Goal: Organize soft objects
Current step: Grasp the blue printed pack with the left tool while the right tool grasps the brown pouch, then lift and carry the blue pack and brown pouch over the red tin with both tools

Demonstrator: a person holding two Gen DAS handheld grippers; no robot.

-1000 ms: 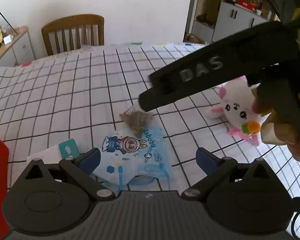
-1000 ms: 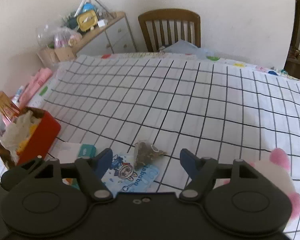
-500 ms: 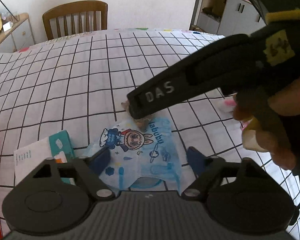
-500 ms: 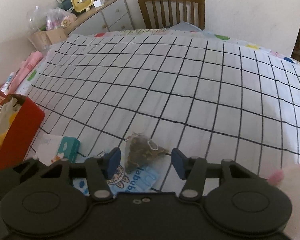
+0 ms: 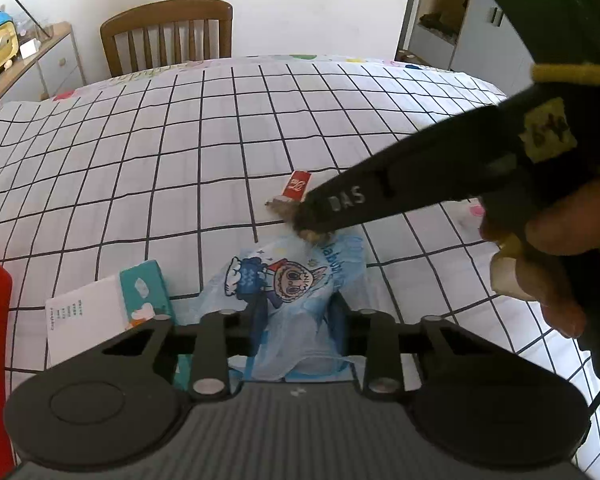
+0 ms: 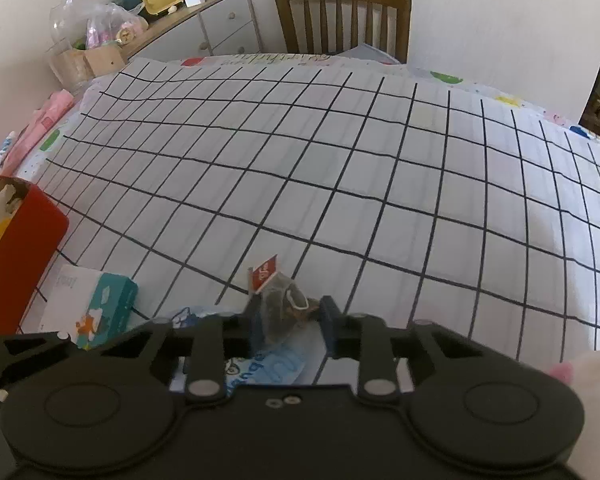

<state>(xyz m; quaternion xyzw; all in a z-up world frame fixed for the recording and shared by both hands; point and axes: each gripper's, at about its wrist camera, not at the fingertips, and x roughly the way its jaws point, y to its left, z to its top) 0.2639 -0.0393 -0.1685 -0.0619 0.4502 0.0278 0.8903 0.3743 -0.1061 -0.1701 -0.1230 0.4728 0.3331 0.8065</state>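
Far tablecloth (image 6: 340, 152) bare; red box (image 6: 16, 256), tissue pack (image 6: 100, 308) crowd left

Soft daylight is filling the room evenly. The checked tablecloth (image 6: 340, 168) is showing a faint shadow at far right. Fisheye distortion is bending grid lines near the edges; dark vignetting is rounding the corners.

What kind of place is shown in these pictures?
Probably a home dining room: a wooden chair at a table with a checked tablecloth, and a cluttered sideboard by the wall.
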